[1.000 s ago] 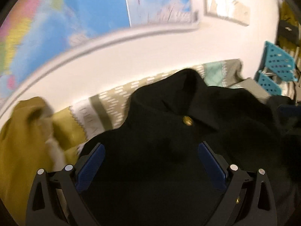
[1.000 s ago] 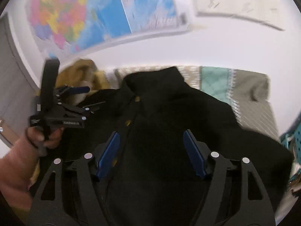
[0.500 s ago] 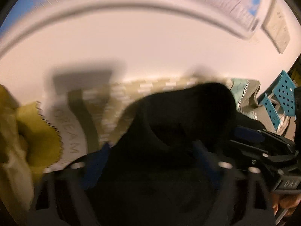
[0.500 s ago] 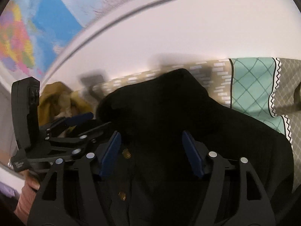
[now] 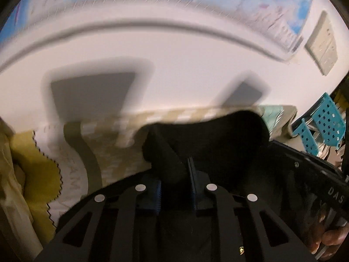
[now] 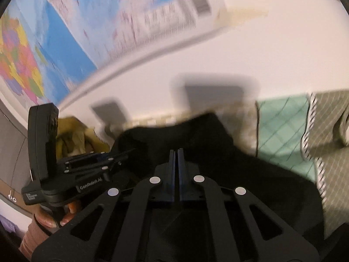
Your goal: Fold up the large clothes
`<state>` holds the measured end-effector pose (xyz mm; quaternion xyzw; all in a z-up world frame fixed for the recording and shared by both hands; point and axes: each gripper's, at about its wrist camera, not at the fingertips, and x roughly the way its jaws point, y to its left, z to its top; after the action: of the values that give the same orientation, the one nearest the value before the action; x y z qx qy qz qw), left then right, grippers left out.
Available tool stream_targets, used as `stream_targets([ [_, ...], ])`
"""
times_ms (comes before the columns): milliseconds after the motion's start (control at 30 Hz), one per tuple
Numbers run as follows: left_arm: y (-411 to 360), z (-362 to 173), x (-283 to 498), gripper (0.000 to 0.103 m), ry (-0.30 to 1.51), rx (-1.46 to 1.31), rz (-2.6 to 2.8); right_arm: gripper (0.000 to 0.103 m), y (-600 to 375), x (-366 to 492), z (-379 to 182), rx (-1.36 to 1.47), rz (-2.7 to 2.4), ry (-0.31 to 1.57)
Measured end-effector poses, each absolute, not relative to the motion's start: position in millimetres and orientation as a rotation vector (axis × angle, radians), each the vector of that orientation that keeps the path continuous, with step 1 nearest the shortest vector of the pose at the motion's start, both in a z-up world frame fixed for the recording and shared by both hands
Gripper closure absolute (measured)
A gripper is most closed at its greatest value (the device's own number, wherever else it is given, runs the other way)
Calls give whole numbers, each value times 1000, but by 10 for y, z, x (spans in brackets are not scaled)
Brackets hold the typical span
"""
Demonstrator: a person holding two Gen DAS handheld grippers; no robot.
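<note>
Left wrist view: left gripper (image 5: 174, 174) narrowed, jaws just been closing, a fold of the black jacket (image 5: 218, 135) bunched between the blue pads (image 5: 157, 193) and pinched there. Jacket collar rising ahead of the fingertips, rest of the garment spread below and to the right. Small brass button (image 5: 241, 250) low under the gripper frame. Patterned beige blanket (image 5: 122, 139) underneath, running left; mustard-yellow cloth (image 5: 37, 174) with zigzag edge far left. Teal perforated basket (image 5: 327, 124) far right. Right gripper's black body (image 5: 316, 181) at right edge, fingers of a hand (image 5: 333, 238) wrapped below it.

Right wrist view: right gripper (image 6: 177, 152) with pads pressed fully together, just closed; black jacket lying under and around the tips, whether cloth is caught between them cannot tell. Left gripper (image 6: 122, 155) to the left, tips buried in the same jacket, hand (image 6: 56, 216) on its handle. Teal quilted panel (image 6: 283, 131) of the blanket ahead-right. World map (image 6: 54, 43) on the wall beyond, blurred.
</note>
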<state>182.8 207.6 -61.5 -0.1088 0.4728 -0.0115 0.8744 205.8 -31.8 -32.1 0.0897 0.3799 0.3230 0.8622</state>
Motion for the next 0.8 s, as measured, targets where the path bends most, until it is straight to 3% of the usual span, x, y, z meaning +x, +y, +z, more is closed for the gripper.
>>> stream_targets([
  [233,2039,-370,1977,89,924,-240,-41,103,-641,2218,24,235,642,695],
  [400,1971,-633,1946,86,945,-143,-30,97,-624,2222,-204,158,669,806],
  [433,2003,-618,1916,82,940,-154,-44,84,-638,2206,-294,157,685,846],
  [467,2023,-600,1906,81,944,-164,-56,53,-632,2187,-355,154,687,865],
  [533,2094,-559,1861,74,959,-173,-68,23,-581,2146,-439,111,665,867],
  [600,2095,-541,1809,68,959,-141,-59,26,-558,2169,-496,80,629,871],
  [633,2074,-553,1820,54,960,-130,-48,27,-492,2209,-535,59,604,879],
  [700,2029,-585,1771,36,953,-88,13,36,-420,2254,-597,40,576,882],
  [733,2052,-595,1749,36,947,-74,19,59,-381,2281,-630,26,589,886],
  [800,2032,-592,1695,34,948,-54,12,80,-333,2311,-664,-30,561,880],
])
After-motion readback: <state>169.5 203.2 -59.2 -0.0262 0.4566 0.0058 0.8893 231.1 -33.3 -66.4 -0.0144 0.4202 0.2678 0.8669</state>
